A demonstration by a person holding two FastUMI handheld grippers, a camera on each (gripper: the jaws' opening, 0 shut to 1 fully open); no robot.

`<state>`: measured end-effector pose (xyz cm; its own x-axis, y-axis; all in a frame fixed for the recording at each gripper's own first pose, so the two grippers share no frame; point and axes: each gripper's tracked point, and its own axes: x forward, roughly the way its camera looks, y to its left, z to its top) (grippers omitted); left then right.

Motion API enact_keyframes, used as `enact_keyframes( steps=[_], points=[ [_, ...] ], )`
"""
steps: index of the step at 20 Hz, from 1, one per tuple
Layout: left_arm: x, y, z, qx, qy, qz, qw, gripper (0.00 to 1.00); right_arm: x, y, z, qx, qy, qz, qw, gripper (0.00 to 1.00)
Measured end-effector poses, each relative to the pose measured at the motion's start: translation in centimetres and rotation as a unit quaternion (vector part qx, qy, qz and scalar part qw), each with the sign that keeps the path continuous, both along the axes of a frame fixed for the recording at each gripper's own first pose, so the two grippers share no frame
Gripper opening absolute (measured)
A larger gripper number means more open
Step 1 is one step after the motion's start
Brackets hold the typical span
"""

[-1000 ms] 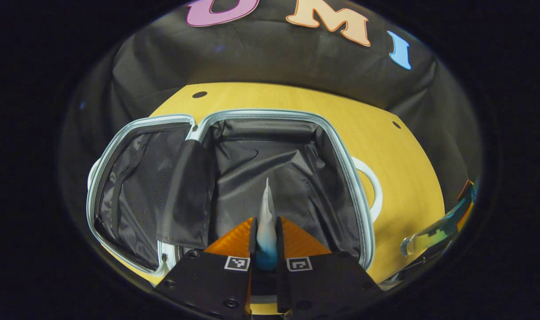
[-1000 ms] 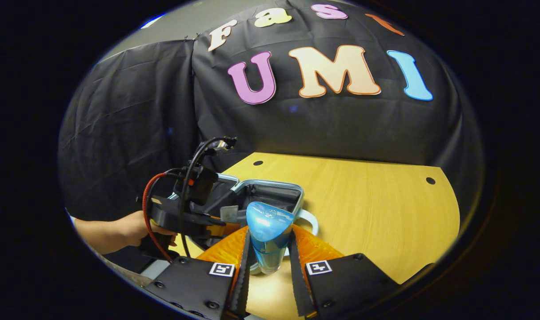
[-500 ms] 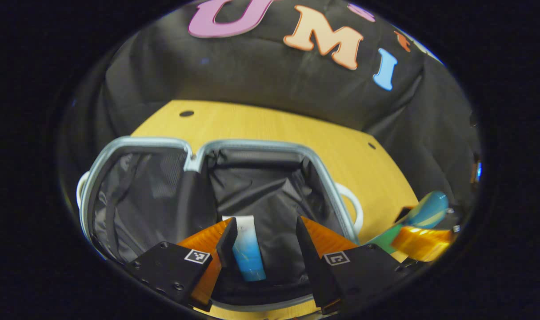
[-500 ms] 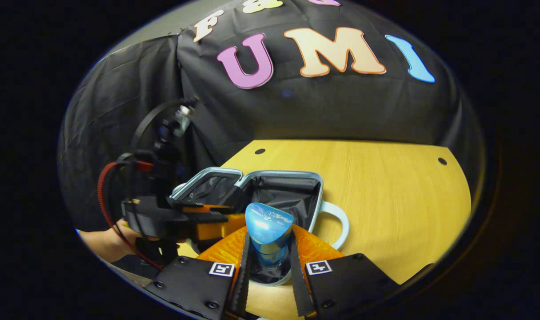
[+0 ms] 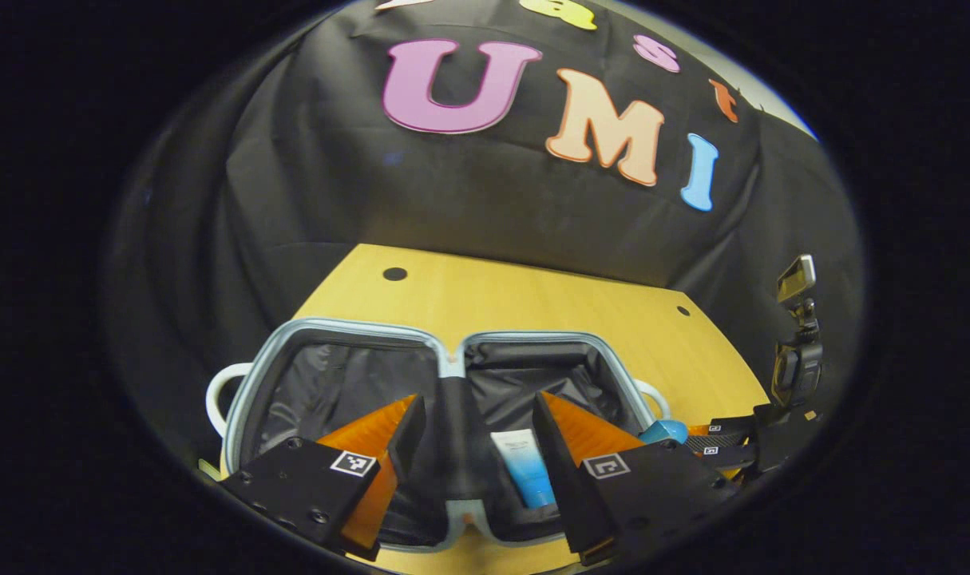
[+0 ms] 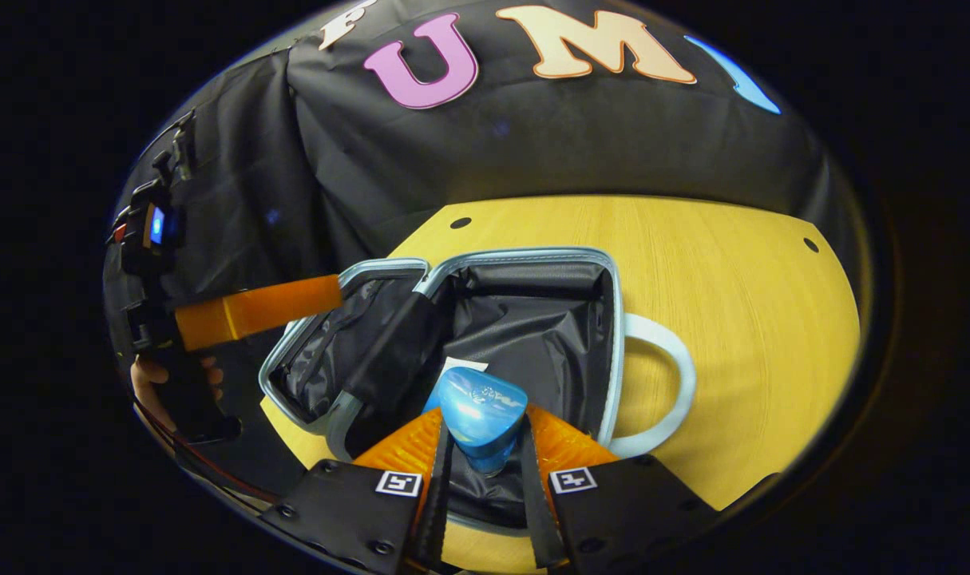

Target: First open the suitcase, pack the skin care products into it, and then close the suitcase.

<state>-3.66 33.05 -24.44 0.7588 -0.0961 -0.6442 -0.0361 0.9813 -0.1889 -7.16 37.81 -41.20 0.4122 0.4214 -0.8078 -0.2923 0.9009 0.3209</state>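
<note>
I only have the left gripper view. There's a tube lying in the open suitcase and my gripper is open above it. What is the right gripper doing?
Observer: The right gripper is shut on a blue bottle, a finger pressing each side.
Operator: Where's that bottle relative to the suitcase?
Observer: Over the near end of the suitcase's deeper half, with the tube just beyond it.
Operator: Is my left gripper in its way?
Observer: Probably not. The left gripper sits by the lid half's outer rim, apart from the bottle.
</note>
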Motion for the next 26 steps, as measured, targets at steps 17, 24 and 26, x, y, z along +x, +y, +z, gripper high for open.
enact_keyframes(
  steps=[17, 24, 26],
  points=[
    [-1.7, 17.5, -1.4, 0.059, 0.012, 0.137, 0.989, 0.79, 7.4, 4.0, 5.4, -0.014, -0.133, -0.019, 0.991, 0.94],
    [-1.8, 24.4, -5.5, 0.069, 0.053, 0.2, 0.976, 0.79, 8.0, 3.1, 5.8, -0.033, -0.135, -0.044, 0.989, 0.98],
    [-1.7, 25.0, -7.9, 0.066, 0.076, 0.201, 0.974, 0.79, 7.9, 3.1, 5.8, -0.038, -0.135, -0.047, 0.989, 0.98]
  ],
)
